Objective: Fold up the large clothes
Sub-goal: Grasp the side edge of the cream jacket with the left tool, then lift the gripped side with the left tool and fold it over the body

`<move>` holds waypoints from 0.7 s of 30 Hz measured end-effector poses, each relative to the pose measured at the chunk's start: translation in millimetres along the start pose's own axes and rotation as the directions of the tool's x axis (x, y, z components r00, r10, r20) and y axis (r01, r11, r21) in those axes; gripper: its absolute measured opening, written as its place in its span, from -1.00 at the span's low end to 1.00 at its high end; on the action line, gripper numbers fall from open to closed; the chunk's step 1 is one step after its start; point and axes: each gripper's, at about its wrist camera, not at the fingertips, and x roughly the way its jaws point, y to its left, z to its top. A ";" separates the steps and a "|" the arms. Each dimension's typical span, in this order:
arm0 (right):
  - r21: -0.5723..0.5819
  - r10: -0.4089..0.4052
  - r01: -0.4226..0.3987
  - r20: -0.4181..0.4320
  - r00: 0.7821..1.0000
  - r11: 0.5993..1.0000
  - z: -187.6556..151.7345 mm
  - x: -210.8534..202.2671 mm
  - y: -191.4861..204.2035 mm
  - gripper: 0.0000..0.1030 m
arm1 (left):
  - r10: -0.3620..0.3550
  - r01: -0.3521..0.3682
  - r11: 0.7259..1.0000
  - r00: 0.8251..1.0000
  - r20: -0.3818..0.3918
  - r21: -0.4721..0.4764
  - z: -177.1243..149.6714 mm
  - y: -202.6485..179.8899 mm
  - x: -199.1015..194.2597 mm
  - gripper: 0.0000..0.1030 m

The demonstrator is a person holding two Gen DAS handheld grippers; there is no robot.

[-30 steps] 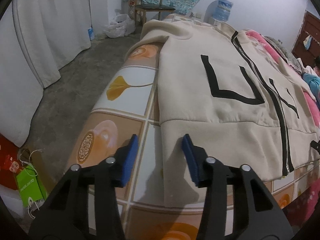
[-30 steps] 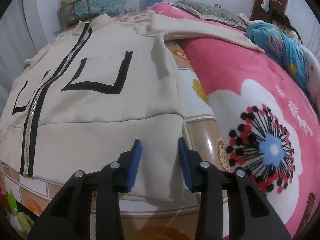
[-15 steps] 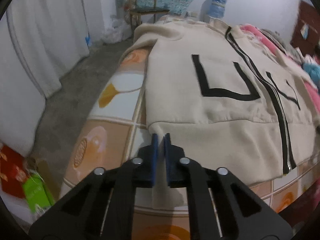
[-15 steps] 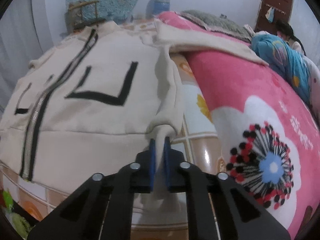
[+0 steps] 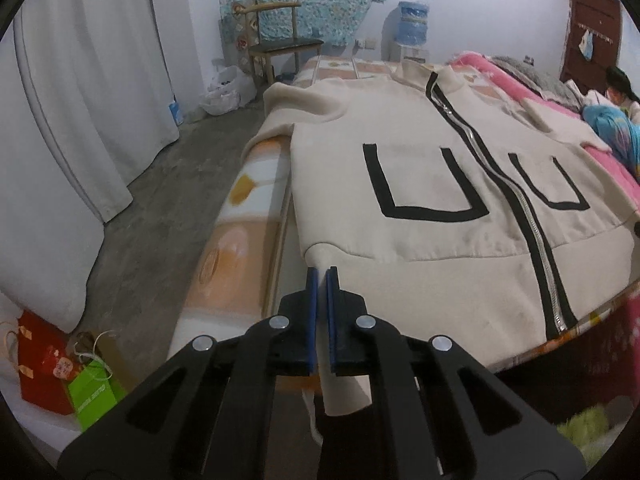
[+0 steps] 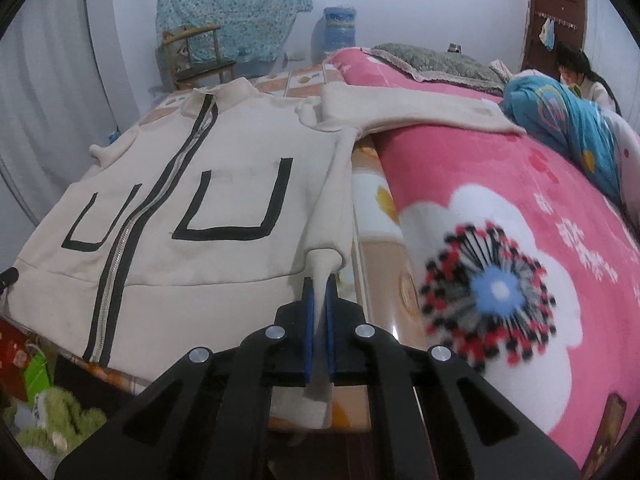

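Left hand-held gripper (image 5: 321, 270) and right hand-held gripper (image 6: 319, 280) both clamped on jacket (image 5: 440, 184) hem corners — bed (image 5: 240, 216) edge left, bare floor (image 5: 160, 208) beyond; bag (image 5: 92, 394) print unreadable.

No legible text — none anywhere

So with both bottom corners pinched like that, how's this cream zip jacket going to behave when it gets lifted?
Probably floppy: the jacket already bunches into peaks at the left gripper and right gripper. Its middle will likely sag between them. The fabric looks thick, so it may drag on the bedsheet rather than slide freely.
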 end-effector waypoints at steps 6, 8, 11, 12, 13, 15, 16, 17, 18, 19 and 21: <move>0.033 0.014 -0.013 -0.055 0.998 0.999 -35.2 -13.9 -9.7 -0.90 | 0.017 -0.018 0.999 0.998 -0.061 -0.027 -29.5 1.4 -12.0 -0.91; 0.023 0.007 -0.005 -0.063 0.998 1.000 -40.2 -9.5 -10.2 -0.88 | 0.016 -0.019 0.999 0.997 -0.071 -0.043 -34.4 1.7 -8.6 -0.87; -0.008 -0.014 0.013 -0.086 0.996 1.000 -38.3 -2.1 -7.2 -0.80 | 0.007 -0.014 0.997 0.996 -0.086 -0.078 -34.8 9.6 -3.9 -0.82; -0.025 -0.018 0.015 -0.085 0.996 1.000 -35.2 -2.8 -4.5 -0.74 | -0.006 -0.002 0.996 0.997 -0.077 -0.094 -34.0 12.8 -5.8 -0.75; -0.038 -0.019 0.016 -0.081 0.997 0.999 -32.3 -4.5 -3.6 -0.71 | -0.013 0.006 0.994 0.998 -0.066 -0.105 -33.3 16.3 -9.0 -0.69; -0.059 -0.011 0.007 -0.067 0.998 0.998 -24.9 -10.8 1.5 -0.36 | -0.022 0.018 0.991 0.999 -0.027 -0.133 -25.2 24.4 -16.1 -0.32; -0.067 -0.005 0.001 -0.055 0.999 0.998 -17.7 -13.7 5.5 -0.26 | -0.024 0.023 0.989 1.000 -0.007 -0.145 -21.3 30.4 -19.1 -0.25; -0.076 0.001 -0.004 -0.038 0.999 0.997 -10.6 -16.0 10.2 -0.09 | -0.023 0.025 0.987 1.000 0.013 -0.159 -15.5 35.7 -20.7 -0.07; -0.094 0.017 -0.018 -0.015 1.000 0.995 0.5 -17.4 18.8 0.04 | -0.018 0.025 0.983 0.999 0.036 -0.180 -6.4 44.6 -21.3 0.13; -0.109 0.036 -0.036 -0.002 0.999 0.993 8.7 -17.6 27.9 0.11 | -0.014 0.023 0.981 0.999 0.047 -0.191 -0.6 49.2 -20.4 0.19; -0.137 0.086 -0.082 0.018 0.996 0.987 27.1 -13.7 48.2 0.41 | 0.000 0.013 0.977 0.998 0.062 -0.213 19.1 63.1 -15.7 0.43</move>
